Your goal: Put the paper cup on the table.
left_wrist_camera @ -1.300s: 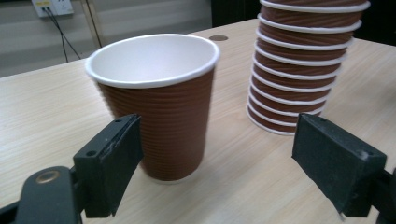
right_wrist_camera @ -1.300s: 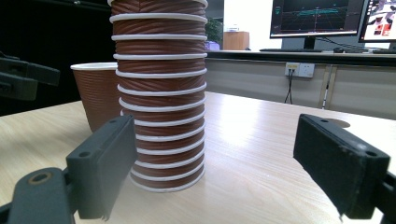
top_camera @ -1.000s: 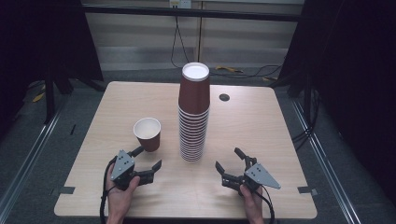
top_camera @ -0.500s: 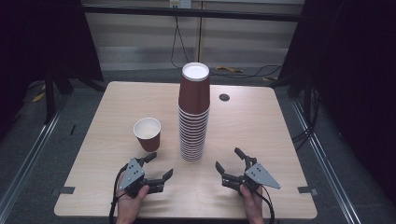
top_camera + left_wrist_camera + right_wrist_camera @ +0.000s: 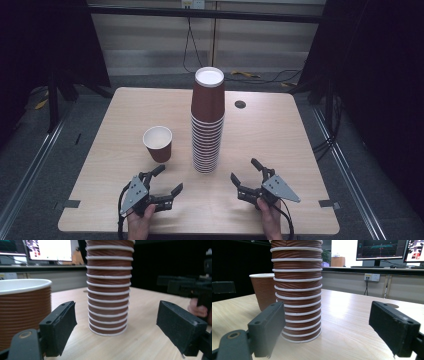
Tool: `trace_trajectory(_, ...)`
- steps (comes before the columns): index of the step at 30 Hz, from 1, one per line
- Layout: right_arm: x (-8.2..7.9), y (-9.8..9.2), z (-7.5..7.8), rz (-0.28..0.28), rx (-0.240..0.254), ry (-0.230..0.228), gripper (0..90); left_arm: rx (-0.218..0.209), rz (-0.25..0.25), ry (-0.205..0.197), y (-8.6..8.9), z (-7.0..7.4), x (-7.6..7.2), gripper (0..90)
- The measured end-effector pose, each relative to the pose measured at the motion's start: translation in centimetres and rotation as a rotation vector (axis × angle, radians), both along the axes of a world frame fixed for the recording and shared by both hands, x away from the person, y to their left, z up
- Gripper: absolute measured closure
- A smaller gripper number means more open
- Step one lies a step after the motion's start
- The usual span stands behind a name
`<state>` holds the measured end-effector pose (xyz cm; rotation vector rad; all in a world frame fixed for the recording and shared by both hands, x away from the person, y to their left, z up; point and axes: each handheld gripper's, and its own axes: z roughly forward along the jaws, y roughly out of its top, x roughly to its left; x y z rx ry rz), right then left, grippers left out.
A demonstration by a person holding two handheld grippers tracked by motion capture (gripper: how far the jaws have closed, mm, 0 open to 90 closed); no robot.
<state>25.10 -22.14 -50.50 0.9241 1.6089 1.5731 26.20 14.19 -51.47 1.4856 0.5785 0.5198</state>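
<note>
At the left of the high view, the left claw (image 5: 168,180) sits low over the near edge of the wooden table (image 5: 280,135), held by a hand (image 5: 139,224) coming in from the bottom. Its jaws stand apart with nothing between them, pointing toward the middle of the table. Just beyond it stands a single brown paper cup (image 5: 158,143), upright, open end up, white inside; in the left gripper view this cup (image 5: 23,307) looms close beside the left jaw, though whether they touch is hard to say from that angle. Right of the cup, near but apart from it, rises the tall stack of brown paper cups (image 5: 207,122), upside down, each white rim showing as a ring; both gripper views look straight at its lower part. A small dark round hole (image 5: 240,104) lies in the tabletop behind the stack. Farther right, the right claw (image 5: 245,170) hovers near the table's front edge, jaws wide apart and empty, aimed at the stack's base.
</note>
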Motion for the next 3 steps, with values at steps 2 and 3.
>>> trace_trajectory(2, 0.03, 0.01, 0.0, -0.008, -0.001, -0.002, 13.1, 0.018, -0.006, -0.011, 0.13, 0.06, 0.18, 15.7)
trace_trajectory(3, 0.03, 0.02, 0.01, -0.015, -0.004, 0.001, 13.1, 0.017, -0.003, -0.013, 0.11, 0.06, 0.15, 15.7)
